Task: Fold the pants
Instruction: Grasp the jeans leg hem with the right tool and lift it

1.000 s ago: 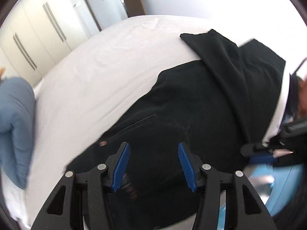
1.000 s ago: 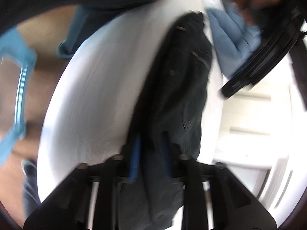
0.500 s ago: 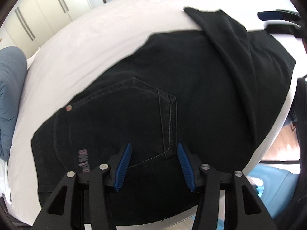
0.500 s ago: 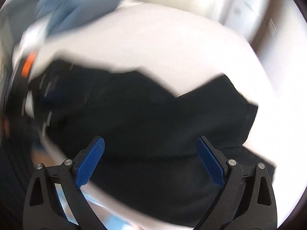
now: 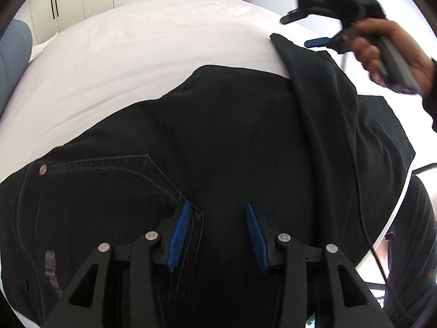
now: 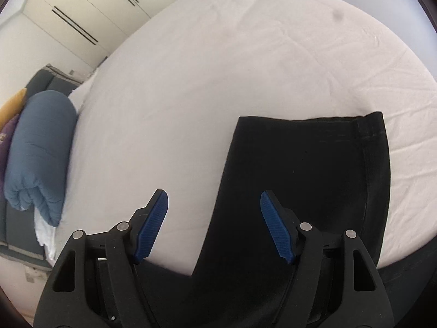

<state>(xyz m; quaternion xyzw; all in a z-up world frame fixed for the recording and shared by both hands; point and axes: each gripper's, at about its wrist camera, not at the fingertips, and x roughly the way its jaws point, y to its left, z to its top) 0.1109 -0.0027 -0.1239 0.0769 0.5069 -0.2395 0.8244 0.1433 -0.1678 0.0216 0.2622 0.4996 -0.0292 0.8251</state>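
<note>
Nothing in either view can be read as text. In the lower left of the left wrist view, a small pale pinkish printed mark (image 5: 52, 269) stands on the black denim pants (image 5: 232, 142) near the waistband, but it is blurred and no letter or number can be made out. In the far left of the right wrist view, a small light patch (image 6: 2, 136) sits on a purple cushion (image 6: 6, 139) at the frame edge; it is too small to tell whether it carries writing. No brand, label, number or sign is legible elsewhere.
</note>
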